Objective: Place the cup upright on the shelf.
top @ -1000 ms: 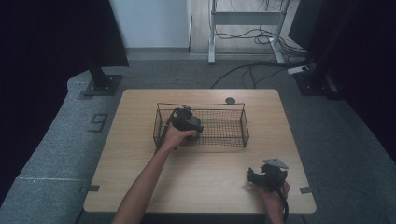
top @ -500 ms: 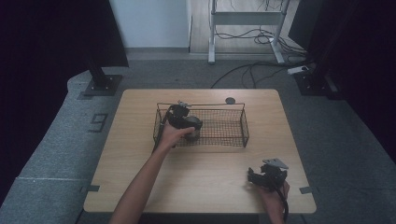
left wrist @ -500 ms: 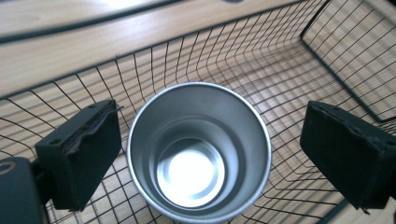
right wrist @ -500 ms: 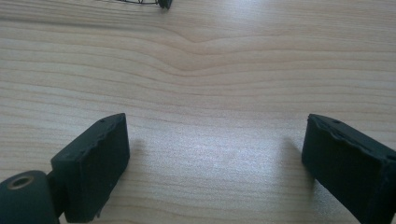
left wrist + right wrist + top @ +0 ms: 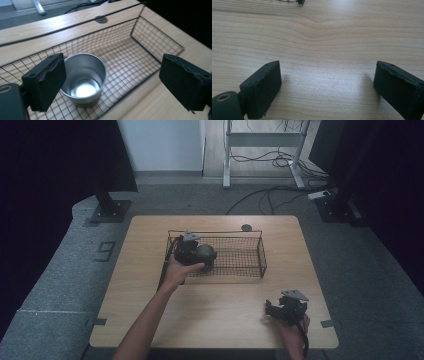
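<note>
Left tongs (image 5: 112, 82), jaws spread wide, hang over the shiny steel cup (image 5: 83, 78) standing upright in the black wire basket (image 5: 150, 45), apparently just released. Right tongs (image 5: 327, 87), likewise agape, idle on the pale wooden table (image 5: 324, 32).

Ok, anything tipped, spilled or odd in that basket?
Nothing stands out. The steel cup stands upright and empty at one end of the wire basket, and the left gripper is open above it.

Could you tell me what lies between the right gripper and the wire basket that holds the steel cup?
Only bare wooden table lies between the right gripper and the wire basket, as the high view shows.
</note>
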Tool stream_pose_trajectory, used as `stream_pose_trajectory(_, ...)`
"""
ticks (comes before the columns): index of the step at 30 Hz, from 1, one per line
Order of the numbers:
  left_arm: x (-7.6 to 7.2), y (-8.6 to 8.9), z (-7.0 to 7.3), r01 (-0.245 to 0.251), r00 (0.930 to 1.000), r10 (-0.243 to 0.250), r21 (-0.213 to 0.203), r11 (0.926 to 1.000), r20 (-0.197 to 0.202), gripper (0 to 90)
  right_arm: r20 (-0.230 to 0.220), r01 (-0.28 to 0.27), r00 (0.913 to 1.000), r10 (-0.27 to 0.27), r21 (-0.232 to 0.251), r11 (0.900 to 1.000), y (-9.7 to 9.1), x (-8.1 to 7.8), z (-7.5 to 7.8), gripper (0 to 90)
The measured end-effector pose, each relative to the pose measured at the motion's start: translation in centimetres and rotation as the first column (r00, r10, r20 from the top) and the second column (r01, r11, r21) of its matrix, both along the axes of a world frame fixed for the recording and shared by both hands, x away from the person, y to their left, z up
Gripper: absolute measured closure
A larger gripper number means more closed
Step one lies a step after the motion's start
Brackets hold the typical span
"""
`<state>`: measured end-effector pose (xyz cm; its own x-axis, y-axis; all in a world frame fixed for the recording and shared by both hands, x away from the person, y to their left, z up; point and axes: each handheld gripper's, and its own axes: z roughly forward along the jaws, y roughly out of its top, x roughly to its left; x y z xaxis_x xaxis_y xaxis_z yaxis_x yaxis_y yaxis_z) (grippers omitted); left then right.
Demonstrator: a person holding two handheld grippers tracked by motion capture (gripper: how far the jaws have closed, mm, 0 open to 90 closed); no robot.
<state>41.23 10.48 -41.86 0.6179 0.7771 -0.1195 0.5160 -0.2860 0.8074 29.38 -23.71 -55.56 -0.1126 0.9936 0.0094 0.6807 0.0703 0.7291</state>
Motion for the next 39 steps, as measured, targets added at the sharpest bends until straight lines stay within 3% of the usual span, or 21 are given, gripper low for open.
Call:
stream_pose_trajectory(6, -2.2, 1.6, -0.3, 0.009, 0.9998, -0.009, 0.004, 0.9999, 0.018, 8.6, 0.001, 0.001, 1.0000, -0.001, 0.002, 1.0000, 0.0, 0.0, 0.0, 7.8)
stream_pose_trajectory(10, -4.0, 3.0, -1.0, 0.014, 0.9999, -0.013, -0.024, 0.9996, 0.010, 10.5, 0.002, 0.001, 1.0000, -0.001, 0.002, 1.0000, 0.0, 0.0, 0.0, 7.8)
stream_pose_trajectory(17, -6.5, 5.5, -2.3, -0.025, 0.9994, 0.025, -0.019, 0.9995, 0.025, 11.4, 0.001, 0.000, 1.0000, 0.000, 0.002, 1.0000, 0.0, 0.0, 0.0, 7.9)
stream_pose_trajectory(22, -7.9, 7.5, -3.6, -0.038, 0.9992, 0.037, -0.033, 0.9987, -0.012, 11.7, 0.001, 0.000, 1.0000, 0.000, 0.002, 1.0000, 0.0, 0.0, 0.0, 7.9)
stream_pose_trajectory(26, -9.2, 8.7, -5.2, -0.046, 0.9984, 0.046, -0.002, 0.9989, -0.033, 11.7, 0.001, 0.000, 1.0000, 0.000, 0.002, 1.0000, 0.0, 0.0, 0.0, 7.9)
stream_pose_trajectory(33, -10.6, 10.7, -7.6, -0.071, 0.9943, 0.070, -0.005, 0.9975, -0.080, 12.7, 0.001, 0.000, 1.0000, 0.000, 0.002, 1.0000, 0.0, 0.0, 0.0, 7.9)
stream_pose_trajectory(36, -11.0, 11.1, -8.7, -0.072, 0.9934, 0.074, 0.032, 0.9969, -0.088, 12.8, 0.001, 0.000, 1.0000, 0.000, 0.002, 1.0000, 0.0, 0.0, 0.0, 7.9)
stream_pose_trajectory(39, -11.3, 11.6, -9.9, -0.077, 0.9908, 0.078, 0.020, 0.9969, -0.110, 13.0, 0.001, 0.001, 1.0000, -0.001, 0.002, 1.0000, 0.0, 0.0, 0.0, 7.9)
